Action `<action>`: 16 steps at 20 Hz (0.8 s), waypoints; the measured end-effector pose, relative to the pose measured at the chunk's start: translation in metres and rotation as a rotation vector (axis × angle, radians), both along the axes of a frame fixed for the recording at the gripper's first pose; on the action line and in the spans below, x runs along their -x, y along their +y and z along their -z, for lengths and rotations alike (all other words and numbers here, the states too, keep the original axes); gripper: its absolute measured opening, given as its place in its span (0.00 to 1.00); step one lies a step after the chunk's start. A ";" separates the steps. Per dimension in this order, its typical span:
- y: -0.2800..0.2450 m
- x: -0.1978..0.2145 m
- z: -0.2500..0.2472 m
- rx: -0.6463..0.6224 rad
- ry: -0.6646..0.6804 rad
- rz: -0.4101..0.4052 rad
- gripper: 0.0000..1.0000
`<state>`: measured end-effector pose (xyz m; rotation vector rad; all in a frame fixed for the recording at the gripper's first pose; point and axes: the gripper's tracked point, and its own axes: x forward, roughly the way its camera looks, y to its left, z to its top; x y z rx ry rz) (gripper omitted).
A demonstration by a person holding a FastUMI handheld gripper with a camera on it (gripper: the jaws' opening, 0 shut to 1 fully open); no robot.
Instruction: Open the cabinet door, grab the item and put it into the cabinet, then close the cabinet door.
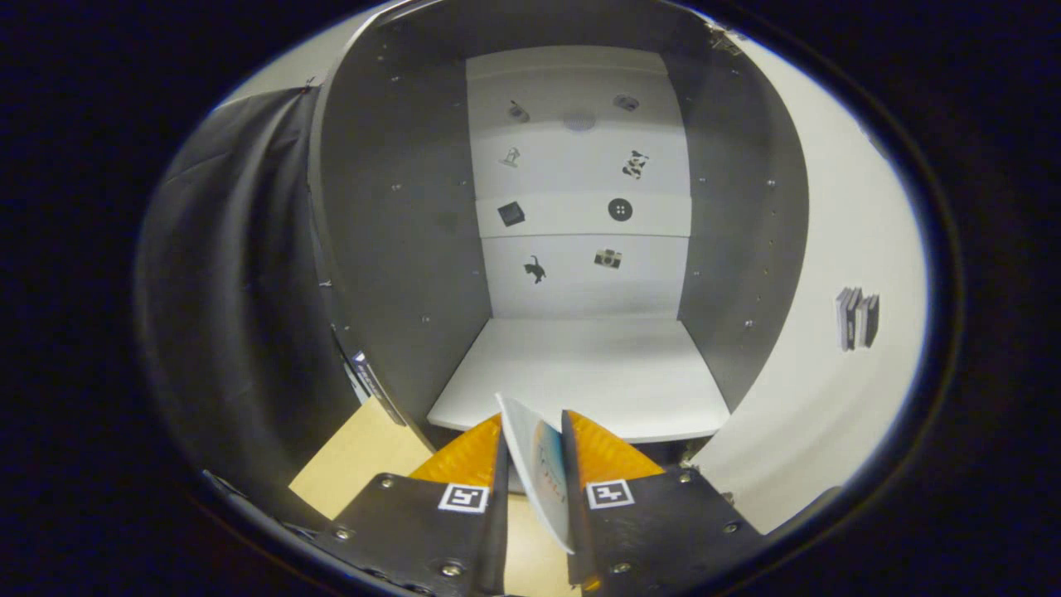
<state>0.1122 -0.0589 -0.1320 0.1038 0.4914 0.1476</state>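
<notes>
Gripper view: the claw [535, 452] is clamped on a thin, flat white card-like item with a blue-orange print [543, 468], held edge-up between both fingers. It looks light, slightly bendy and perhaps slippery, best pinched mid-edge. The open grey cabinet with white floor [580, 373] lies at twelve o'clock, its white door [829, 332] at three.

We saw the cabinet [580, 249] standing open, its door [829, 274] swung wide to the right. Inside it had dark side walls, a pale back panel dotted with small stickers, and a bare white bottom shelf [580, 373]. The item, a thin flat card [543, 468], stood on edge, clamped between the fingers of the hand-held gripper [535, 452], just before the shelf's front edge.
</notes>
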 end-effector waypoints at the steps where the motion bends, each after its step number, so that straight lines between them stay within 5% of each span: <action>1: -0.001 -0.003 -0.003 -0.006 0.003 0.002 0.29; 16: -0.043 -0.089 0.061 0.133 0.272 0.089 0.28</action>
